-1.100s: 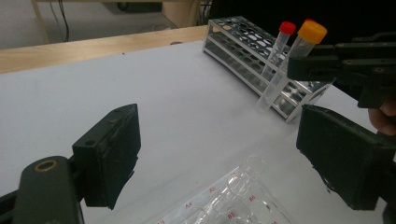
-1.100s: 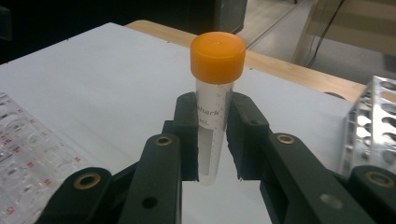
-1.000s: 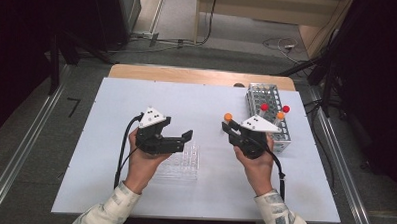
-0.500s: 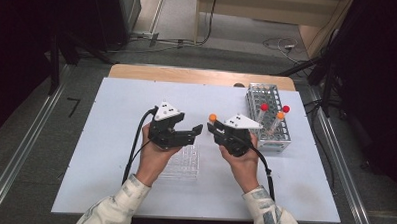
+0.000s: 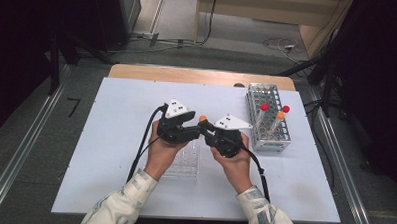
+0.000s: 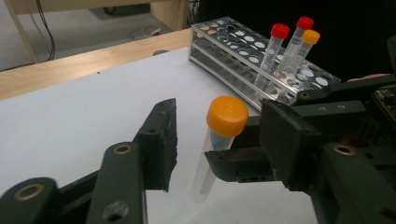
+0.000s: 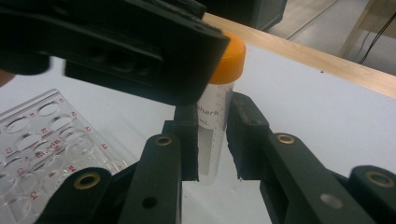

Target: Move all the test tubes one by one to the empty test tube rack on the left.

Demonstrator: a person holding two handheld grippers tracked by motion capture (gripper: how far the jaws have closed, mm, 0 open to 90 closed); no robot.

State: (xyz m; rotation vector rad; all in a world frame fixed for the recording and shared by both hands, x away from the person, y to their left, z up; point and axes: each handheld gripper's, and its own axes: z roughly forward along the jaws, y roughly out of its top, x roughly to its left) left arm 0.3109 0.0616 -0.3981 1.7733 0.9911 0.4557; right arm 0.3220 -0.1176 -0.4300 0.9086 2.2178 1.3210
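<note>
A clear tube with an orange cap (image 7: 214,116) stands upright in my right gripper (image 7: 213,140), whose jaws are shut on its body just under the cap. In the high view the tube's cap (image 5: 202,119) sits between the two hands above the table's middle. My left gripper (image 6: 222,121) faces it, and the orange cap (image 6: 227,115) lies between its jaws. These jaws have just been closing, but a gap still shows beside the cap, so the pads do not press on it. In the high view the left gripper (image 5: 191,126) meets the right gripper (image 5: 208,132).
A metal rack (image 5: 268,139) at the right holds two red-capped tubes (image 5: 264,107) and an orange-capped one (image 5: 280,116). A clear plastic rack (image 5: 184,164) lies on the white table (image 5: 110,139) under the hands. A wooden edge (image 5: 197,76) runs along the far side.
Both hands have come together toward the middle of the table. The right gripper brought the orange-capped tube leftward, and the left gripper's jaws have narrowed around its cap.
</note>
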